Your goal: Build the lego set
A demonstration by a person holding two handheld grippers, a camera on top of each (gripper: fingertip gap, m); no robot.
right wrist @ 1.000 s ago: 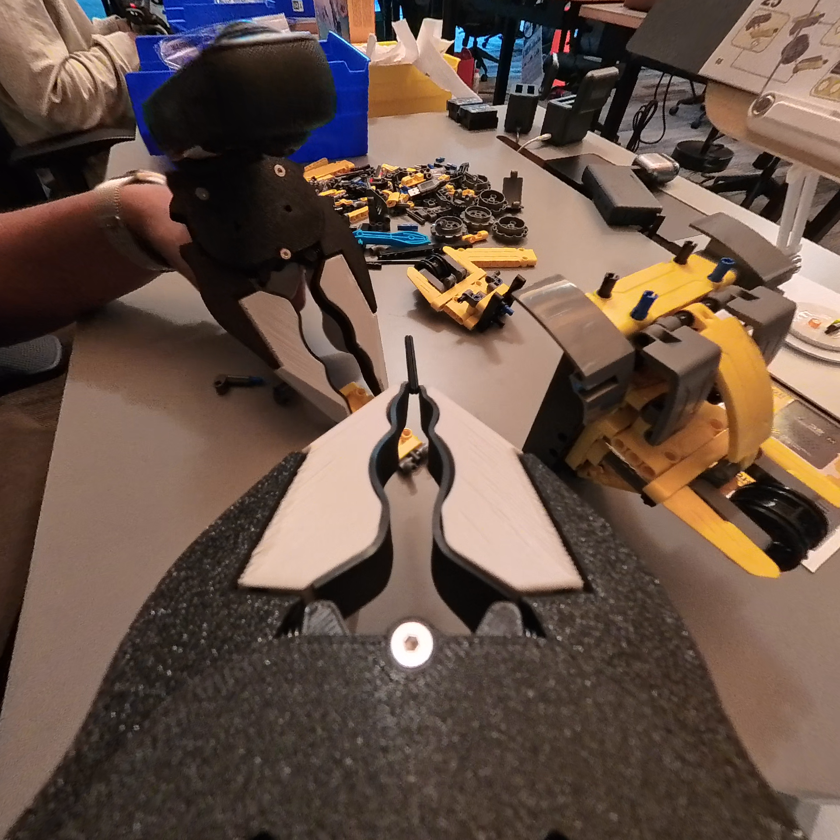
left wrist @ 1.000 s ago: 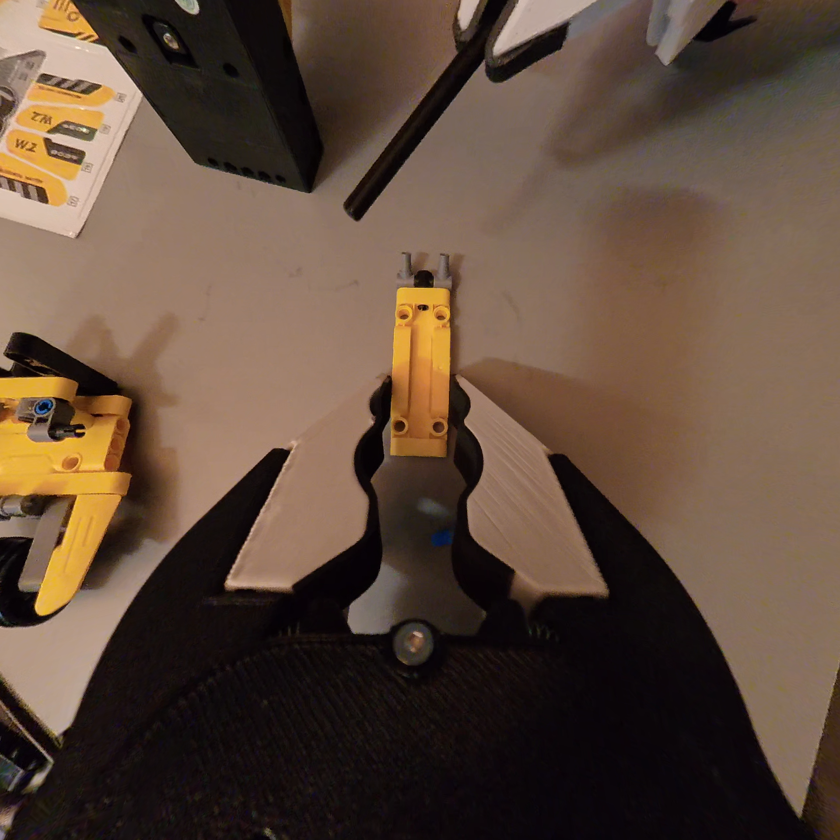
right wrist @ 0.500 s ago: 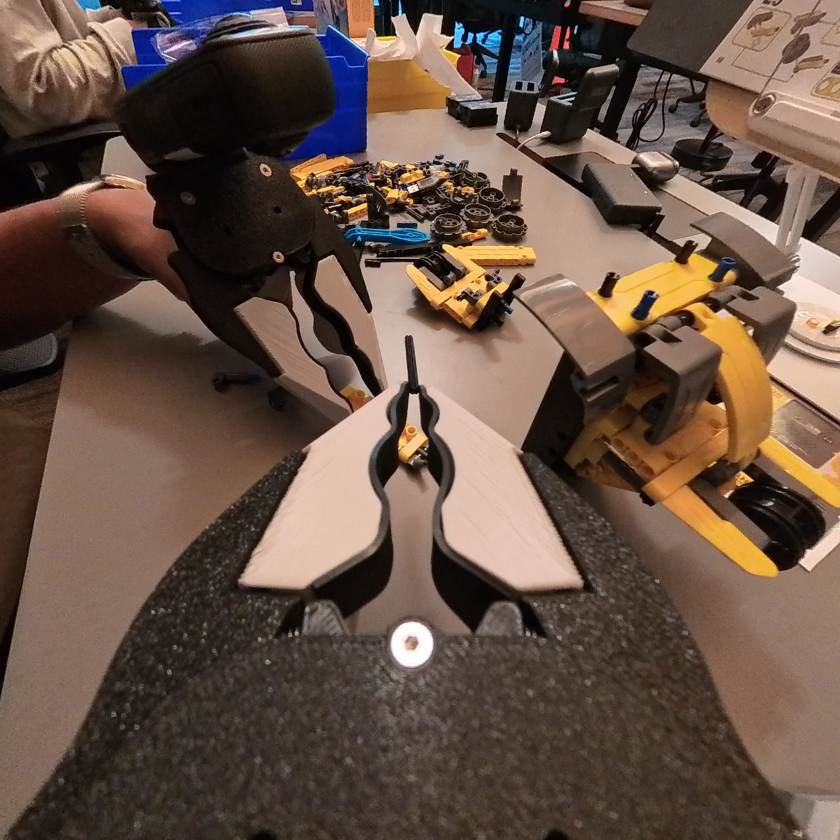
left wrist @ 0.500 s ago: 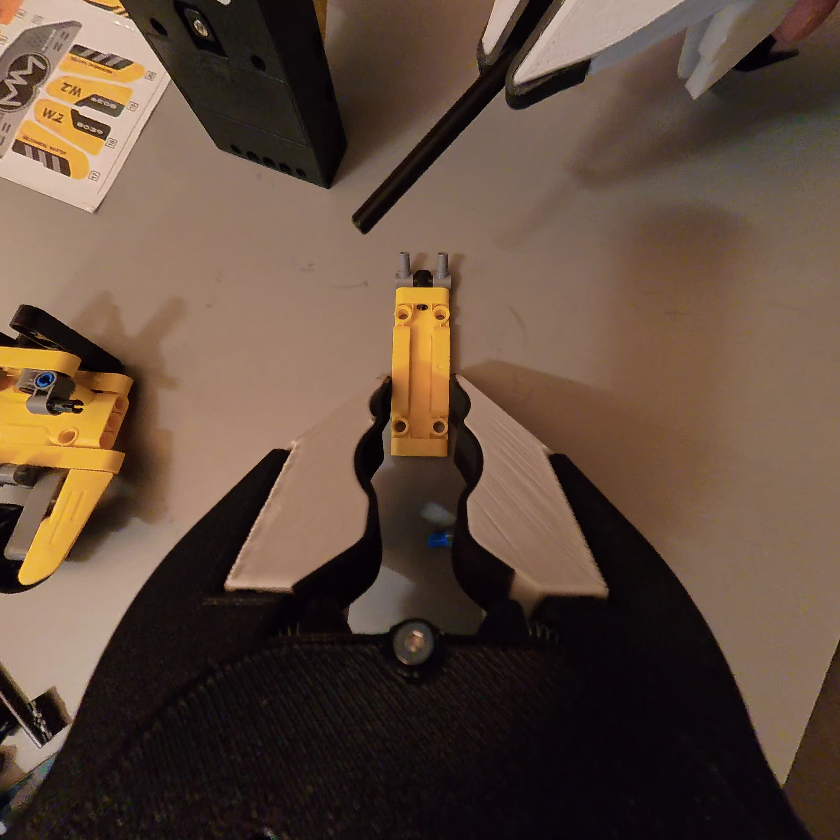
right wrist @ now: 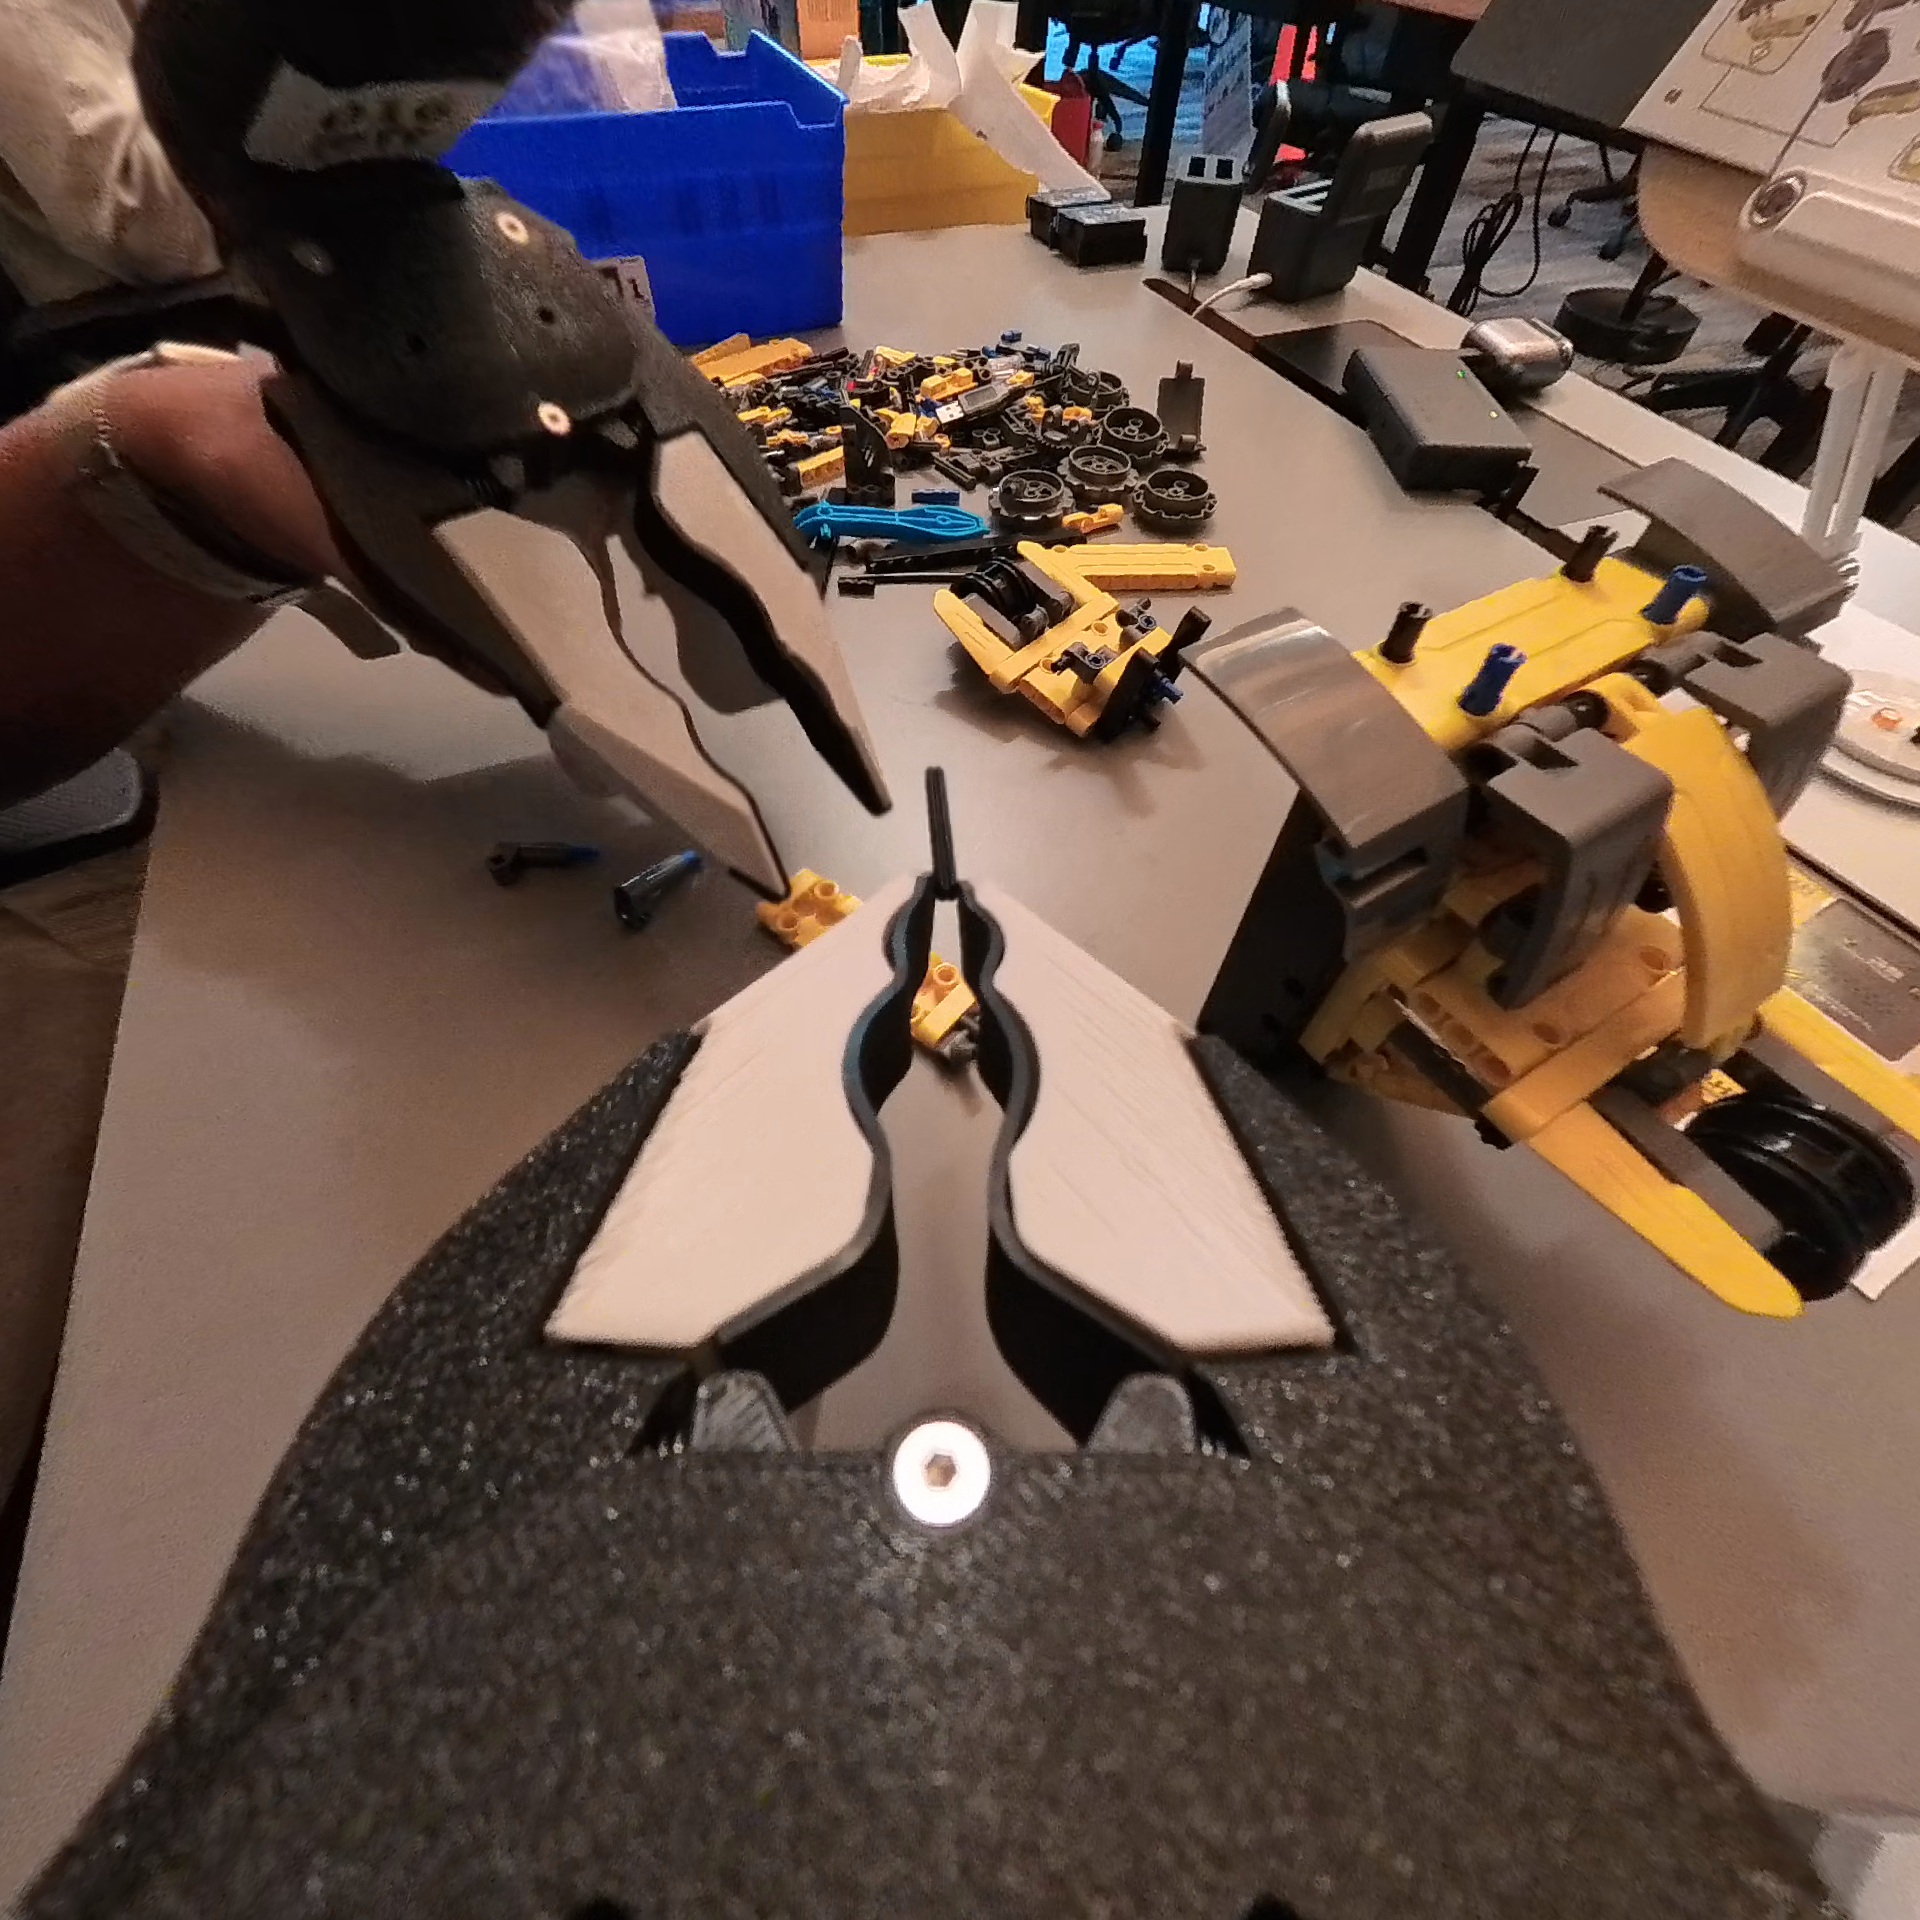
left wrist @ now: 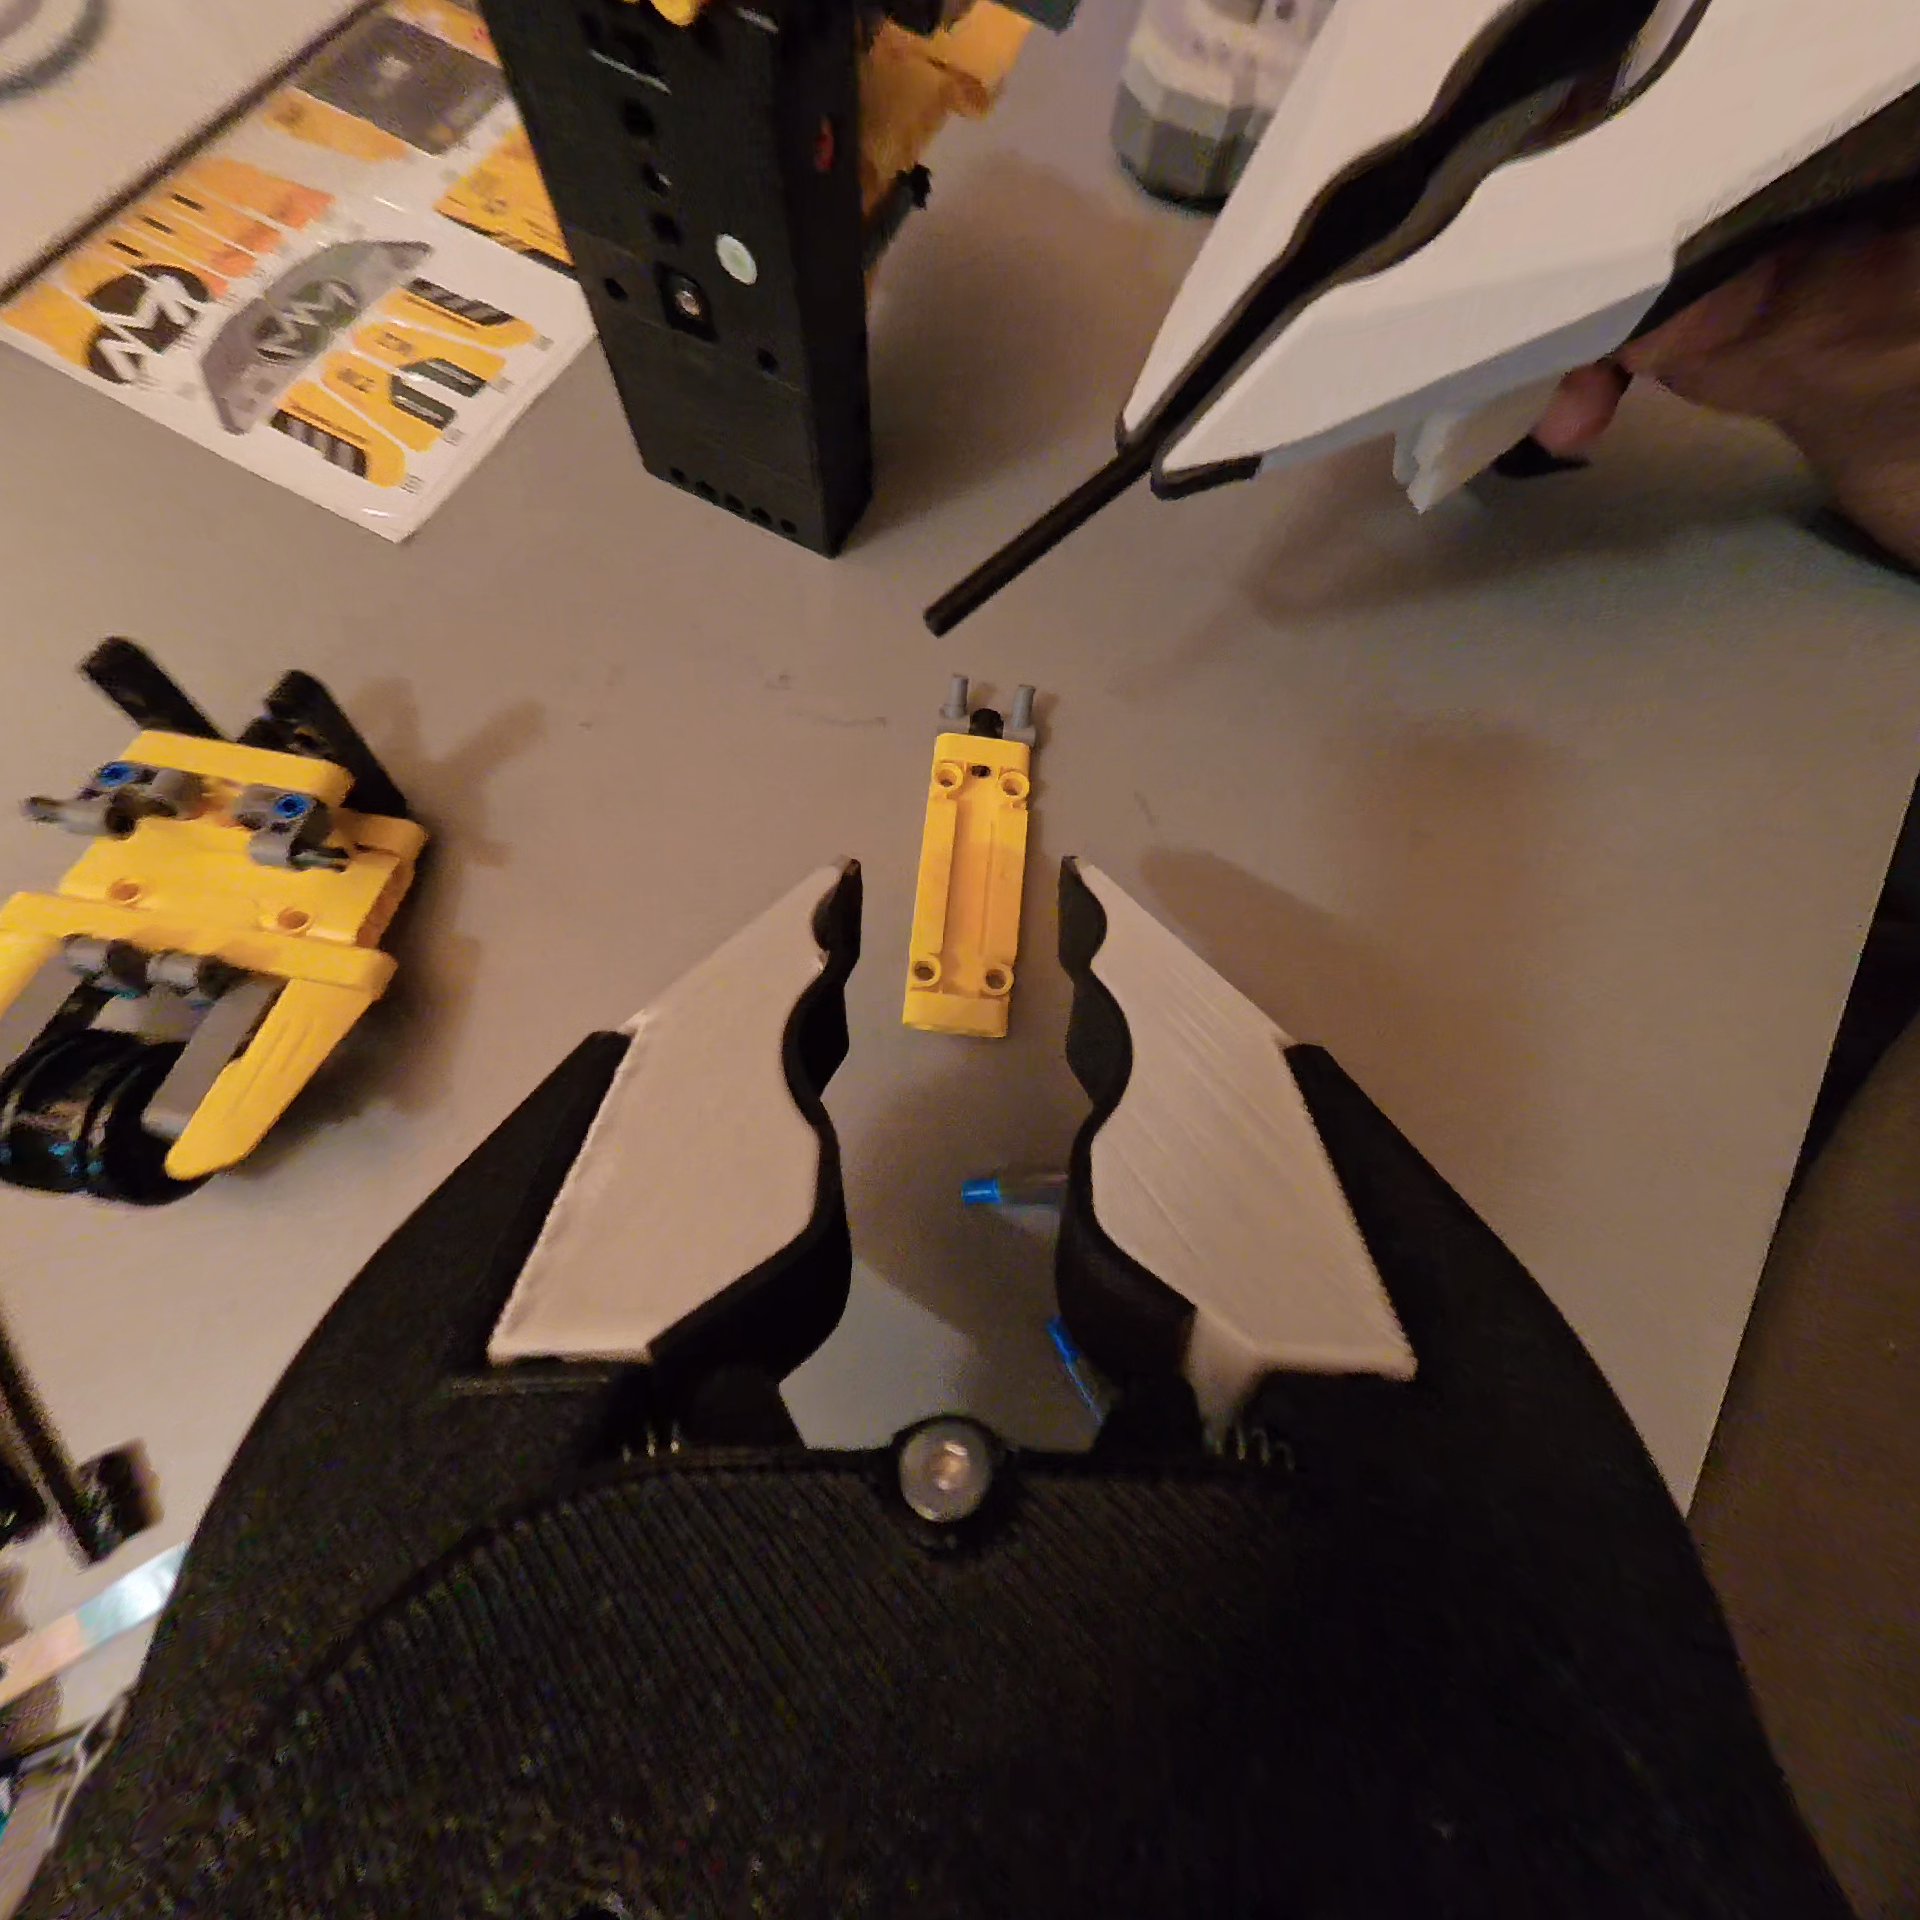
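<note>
My left gripper (left wrist: 958,871) is open, its fingertips on either side of a long yellow panel piece (left wrist: 966,883) with grey pins at its far end, which lies flat on the grey table (left wrist: 1403,883). My right gripper (right wrist: 940,891) is shut on a thin black axle (right wrist: 938,826) that sticks out past its tips. In the left wrist view the right gripper (left wrist: 1155,462) hangs at the upper right with the axle (left wrist: 1039,545) pointing down towards the panel. In the right wrist view the left gripper (right wrist: 826,850) hovers over the panel (right wrist: 805,909).
A large yellow and grey brick vehicle (right wrist: 1507,883) stands to the right. A small yellow sub-assembly (left wrist: 187,935) lies to the left. A black block (left wrist: 717,260), a sticker sheet (left wrist: 291,312), loose blue pins (left wrist: 997,1190), a parts pile (right wrist: 987,416) and a blue bin (right wrist: 675,187) are around. The tips of one gripper are about 8 centimetres away from the tips of the other.
My left gripper has opened and let go of the yellow panel, which now lies on the table, and it has drawn up and back. My right gripper still holds the axle.
</note>
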